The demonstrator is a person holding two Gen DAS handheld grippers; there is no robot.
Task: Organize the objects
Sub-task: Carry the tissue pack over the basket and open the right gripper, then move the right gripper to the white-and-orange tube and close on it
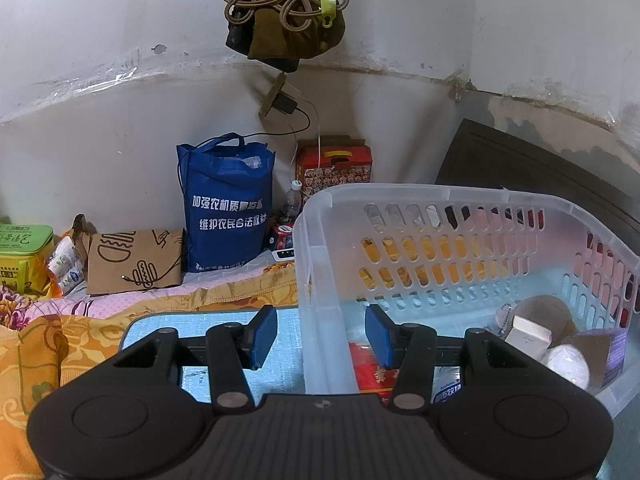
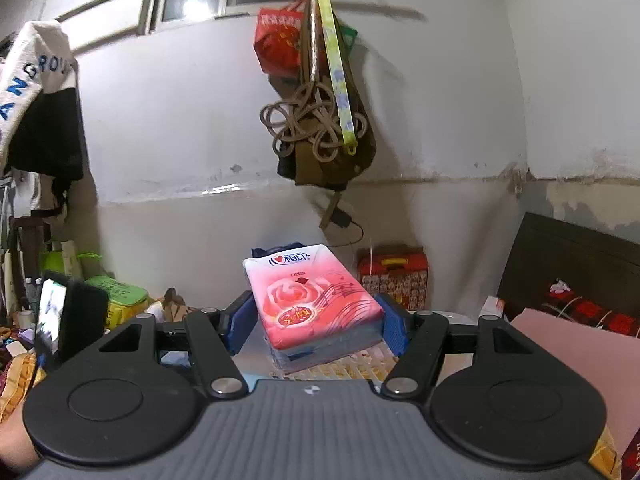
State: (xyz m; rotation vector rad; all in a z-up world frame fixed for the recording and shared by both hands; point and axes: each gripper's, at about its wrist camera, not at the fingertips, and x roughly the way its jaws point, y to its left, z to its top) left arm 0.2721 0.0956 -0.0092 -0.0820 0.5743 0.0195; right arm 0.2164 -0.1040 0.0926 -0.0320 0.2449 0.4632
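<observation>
**Pink tissue pack held up, basket waiting**

The right gripper [image 2: 316, 326] has its blue fingers [image 2: 394, 330] pressed on both sides of a pink tissue pack [image 2: 316, 300]. The pack has a rose picture on top. It is lifted in the air and tilts a little. Under it you can see a bit of the white basket's holes.

The left gripper [image 1: 322, 336] sits over the near corner of the clear basket [image 1: 440, 200]. Its blue fingers [image 1: 264, 336] are apart, one on each side of the basket wall, and they do not press on it. One finger is outside, over a light blue mat [image 1: 192, 324]. The other is inside the basket.

In the basket lie a red packet [image 1: 372, 372], a small white box [image 1: 528, 334], a white round thing [image 1: 568, 364] and a brown round thing [image 1: 548, 312].

The basket stands on a bed with an orange flower blanket [image 1: 48, 344]. Farther back are a brown paper bag [image 1: 132, 260], a green box [image 1: 24, 256], a blue cloth bag [image 1: 228, 208], a water bottle [image 1: 291, 202] and a red box [image 1: 336, 168]. A bundle of rope and bags [image 1: 280, 12] hangs on the white wall.
</observation>
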